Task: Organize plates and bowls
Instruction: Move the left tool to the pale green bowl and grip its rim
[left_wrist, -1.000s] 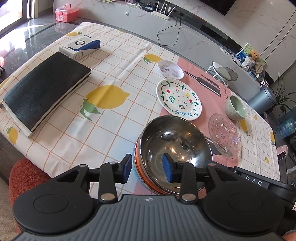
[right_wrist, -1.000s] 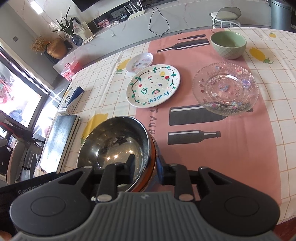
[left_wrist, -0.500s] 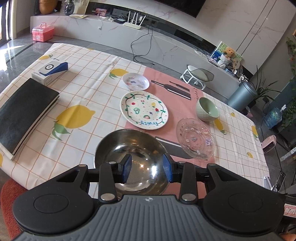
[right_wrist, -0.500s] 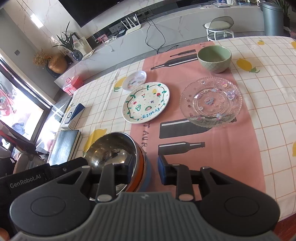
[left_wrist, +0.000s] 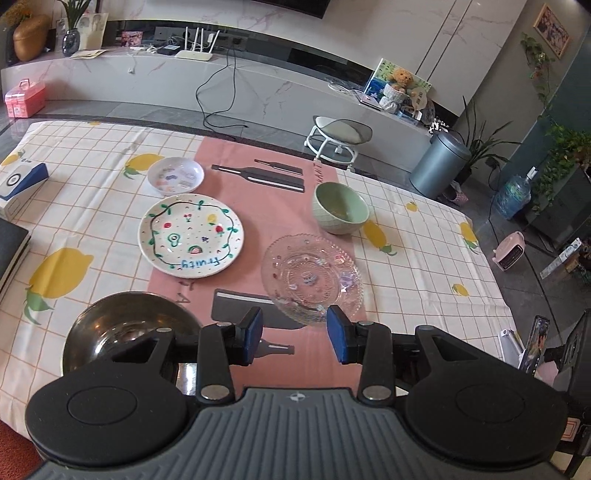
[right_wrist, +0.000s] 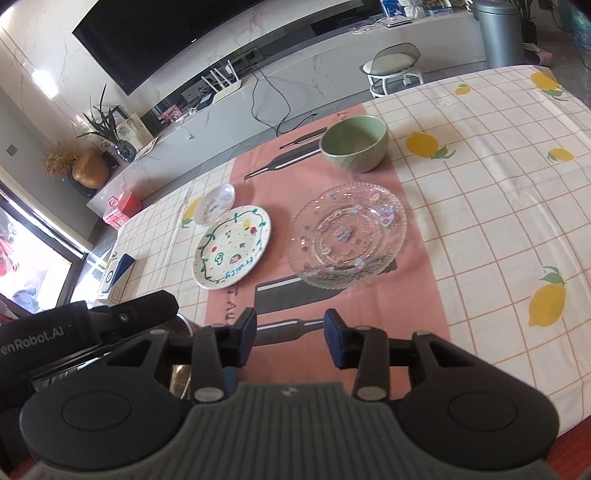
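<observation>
Now both my grippers, left gripper and right gripper, are opening with nothing between them; the glass plate lies just ahead, and its thin slick rim may slip from the pads.

A lived-in home living room is showing here. A long marble media ledge is running along the far wall, carrying a white Wi-Fi router with trailing black cables, a teddy bear and framed pictures. A large dark television is hanging above it. Houseplants are growing near a grey pedal bin, and a small white stool is standing on the glossy floor. The counter is wearing a lemon-print checked cloth with a pink runner, and household crockery is lying on it. A pink storage case is sitting on the floor by the ledge.
</observation>
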